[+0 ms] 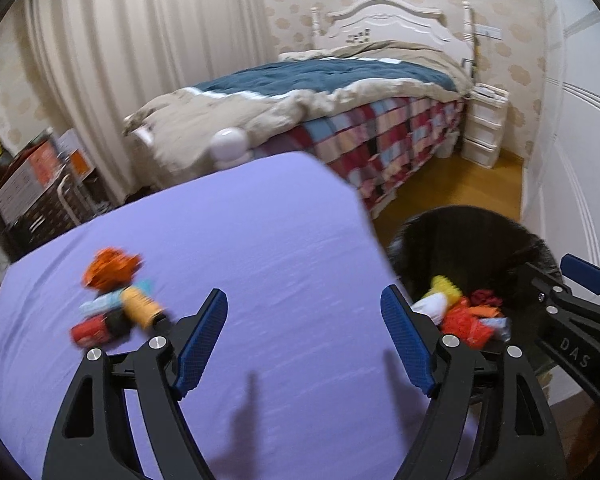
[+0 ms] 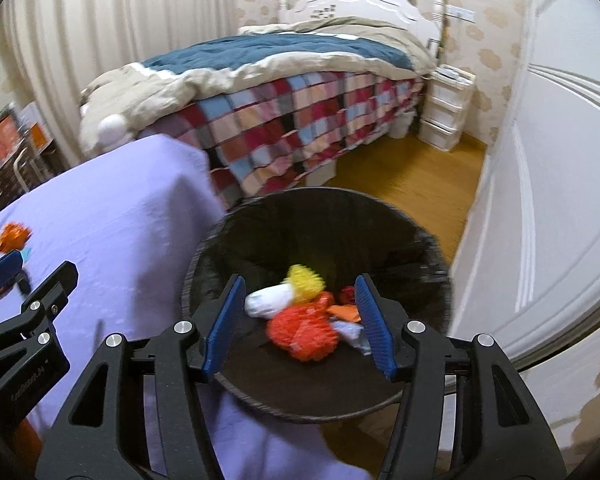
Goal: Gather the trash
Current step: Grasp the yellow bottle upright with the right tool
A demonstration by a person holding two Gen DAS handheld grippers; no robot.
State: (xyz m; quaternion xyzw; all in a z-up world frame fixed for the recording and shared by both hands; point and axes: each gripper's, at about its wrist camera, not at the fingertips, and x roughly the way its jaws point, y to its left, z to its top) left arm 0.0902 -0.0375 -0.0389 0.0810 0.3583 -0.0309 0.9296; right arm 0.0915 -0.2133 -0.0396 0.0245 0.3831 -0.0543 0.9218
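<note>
A pile of trash point(image 1: 114, 300) lies on the purple-covered table point(image 1: 240, 240): an orange crumpled wrapper, a yellow bottle, a red can and a light blue packet. My left gripper point(image 1: 304, 336) is open and empty above the table, to the right of the pile. A black mesh bin point(image 2: 320, 224) stands beside the table's right edge and holds yellow, white and orange-red trash point(image 2: 300, 316). My right gripper point(image 2: 300, 320) is open and empty over the bin's mouth. The bin also shows in the left wrist view point(image 1: 460, 236), with the right gripper point(image 1: 580, 320) at its far side.
A bed point(image 1: 340, 92) with a blue and beige quilt and a checked cover stands behind the table. A white drawer unit point(image 1: 484, 124) is by the headboard. White wardrobe doors point(image 2: 560, 200) run along the right. A dark shelf point(image 1: 32, 192) stands left of the table.
</note>
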